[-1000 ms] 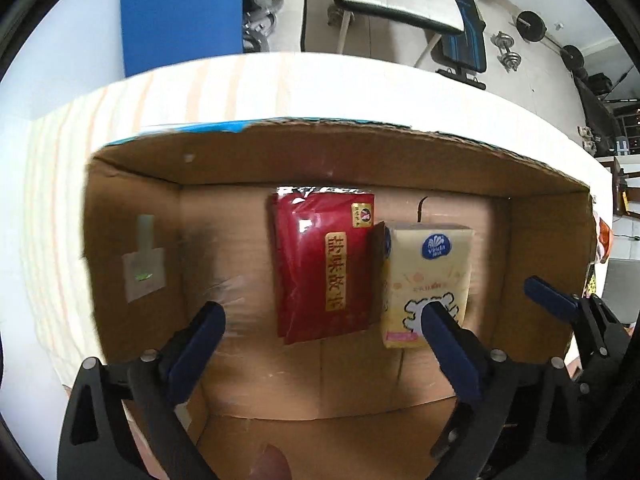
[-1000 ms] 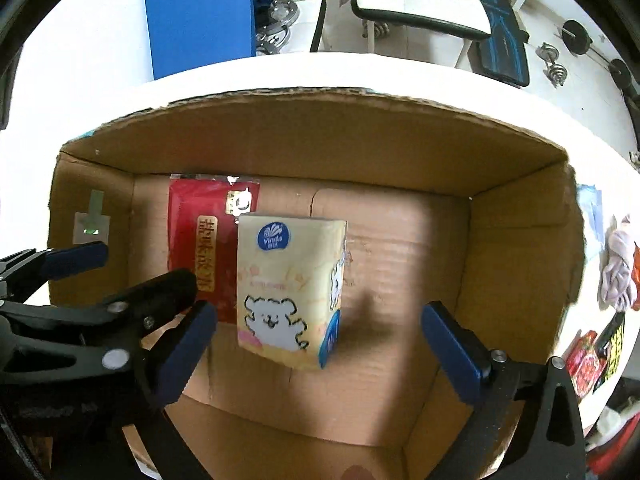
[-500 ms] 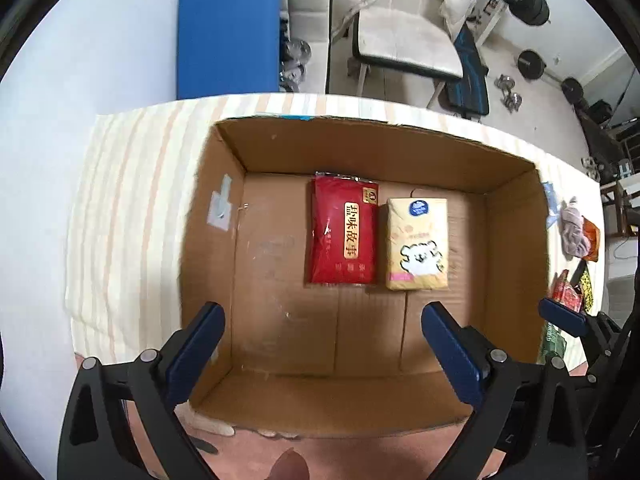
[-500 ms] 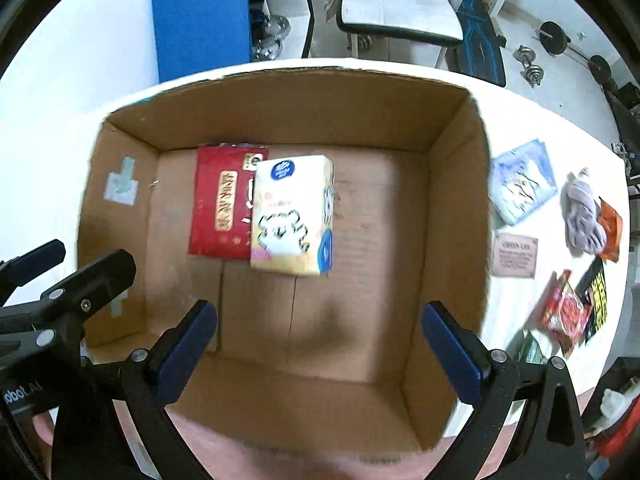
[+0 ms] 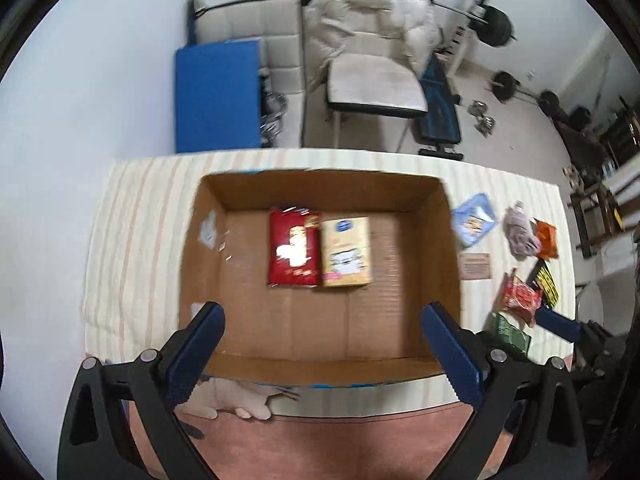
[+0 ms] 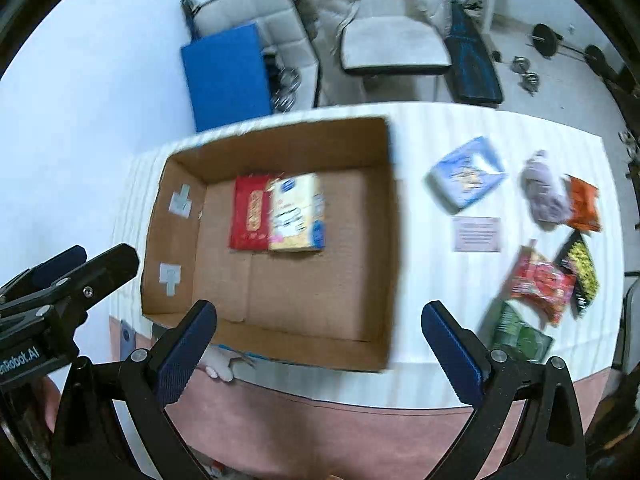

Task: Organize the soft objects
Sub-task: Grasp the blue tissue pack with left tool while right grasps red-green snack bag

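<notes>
An open cardboard box [image 5: 402, 320] [image 6: 360, 312] stands on a striped tablecloth. A red packet [image 5: 294, 254] [image 6: 249, 216] and a yellow tissue pack [image 5: 346, 252] [image 6: 296, 218] lie side by side on its floor. My left gripper [image 5: 320, 344] is open and empty, high above the box's near wall. My right gripper [image 6: 318, 342] is open and empty above the box's near right corner. A light blue pack [image 6: 464, 174] [image 5: 474, 220], a grey-purple cloth [image 6: 542, 192] and several snack packets [image 6: 540, 282] lie on the table right of the box.
A small card [image 6: 476, 234] lies between the box and the packets. A white plush toy [image 5: 236, 398] lies at the table's near edge. Beyond the table are a blue mat [image 5: 218, 94], a chair [image 5: 372, 88] and gym weights.
Both grippers have risen up and back out of the box, still open. The view now takes in the whole box and the items on the table to its right.
</notes>
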Available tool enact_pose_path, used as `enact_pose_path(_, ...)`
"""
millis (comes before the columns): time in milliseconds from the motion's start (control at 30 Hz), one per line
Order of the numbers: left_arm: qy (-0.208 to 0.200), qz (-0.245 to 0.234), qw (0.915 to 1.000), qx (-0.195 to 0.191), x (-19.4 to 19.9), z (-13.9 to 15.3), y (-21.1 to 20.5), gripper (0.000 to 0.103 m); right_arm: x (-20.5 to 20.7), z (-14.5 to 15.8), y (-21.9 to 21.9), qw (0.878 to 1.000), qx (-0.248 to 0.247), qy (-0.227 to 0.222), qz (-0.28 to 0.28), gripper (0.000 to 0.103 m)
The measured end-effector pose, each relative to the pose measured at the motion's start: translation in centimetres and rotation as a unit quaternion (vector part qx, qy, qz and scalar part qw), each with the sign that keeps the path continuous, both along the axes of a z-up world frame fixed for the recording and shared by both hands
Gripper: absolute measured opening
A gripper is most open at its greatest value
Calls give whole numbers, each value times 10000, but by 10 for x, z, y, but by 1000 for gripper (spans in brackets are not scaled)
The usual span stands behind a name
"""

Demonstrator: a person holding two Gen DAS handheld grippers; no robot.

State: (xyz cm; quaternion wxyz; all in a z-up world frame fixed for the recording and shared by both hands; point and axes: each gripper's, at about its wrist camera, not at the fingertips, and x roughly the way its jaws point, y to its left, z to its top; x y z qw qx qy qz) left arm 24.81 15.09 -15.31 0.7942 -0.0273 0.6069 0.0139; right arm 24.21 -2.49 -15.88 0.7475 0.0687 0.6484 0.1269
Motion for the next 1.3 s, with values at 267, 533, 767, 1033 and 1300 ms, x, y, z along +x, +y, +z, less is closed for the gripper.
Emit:
enact_pose_path(267,432,-1184,9911,434,54,-46,-127,101,8,-28,-145,9957,-779,382,-323,103)
enact_pose_path(533,1124,-2275,9592,1242,124,-142,-248,101,41,-133,-218,9736,-1617,1346,889,103)
enact_pose_path(767,1629,-2501,9445,1374,158,-203,-270,101,61,-207,-224,9564,-1715,1739,1603,103)
enact_pose_path(1033,1915,-2752,9348,1174,176,-235,-274,101,60,-225,-220,9475,-1986,1651,1886,75)
enact_pose_path(1300,2157,-3276,9115,1234,176,-264,-289,101,67,-221,-277,9698,-1302,2036,-337,66)
